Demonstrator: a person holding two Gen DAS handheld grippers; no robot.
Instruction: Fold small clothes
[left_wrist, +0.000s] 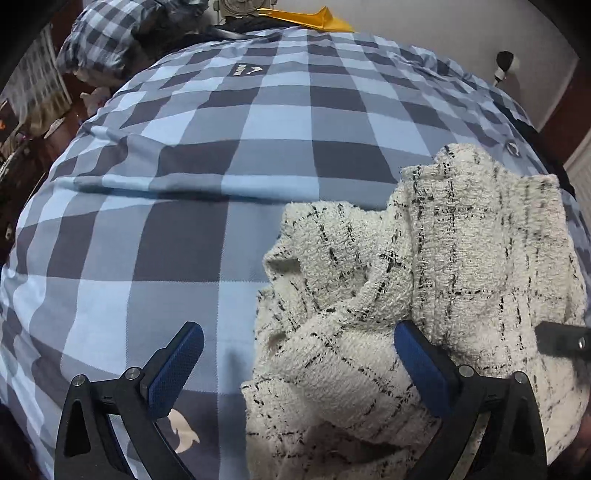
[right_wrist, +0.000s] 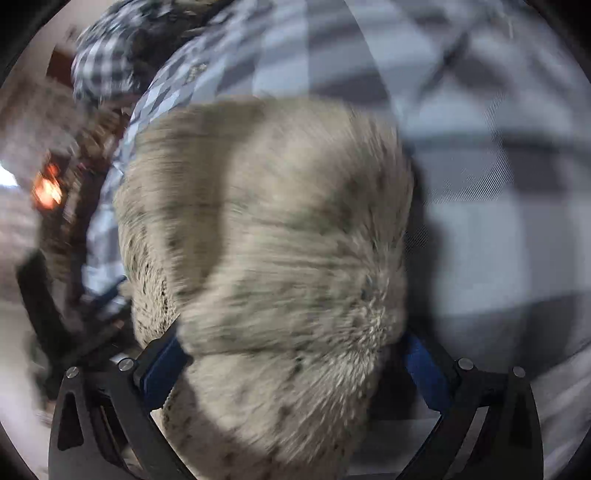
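The cream tweed garment (left_wrist: 424, 295), crossed with thin black check lines, lies rumpled on the blue-and-grey checked duvet (left_wrist: 192, 155) of a bed, at the near right of the left wrist view. The left claw (left_wrist: 299, 365) stands wide, its right finger against the cloth's near folds and its left finger over bare duvet, gripping nothing. The right claw (right_wrist: 295, 363) has the same garment (right_wrist: 266, 240) bulging between its blue pads; whether it pinches the cloth or only straddles it, I cannot tell, since the fabric hides the gap.

The risk I judge greatest: the thick, bunched knit could slip or drag as one lump if only one claw holds it, so creases get folded in rather than smoothed. The soft duvet may also catch in a pad.

The left wrist view is sharp and shows the garment's edges and folds; the right wrist view is heavily motion-blurred and shows only that the cloth fills that claw.
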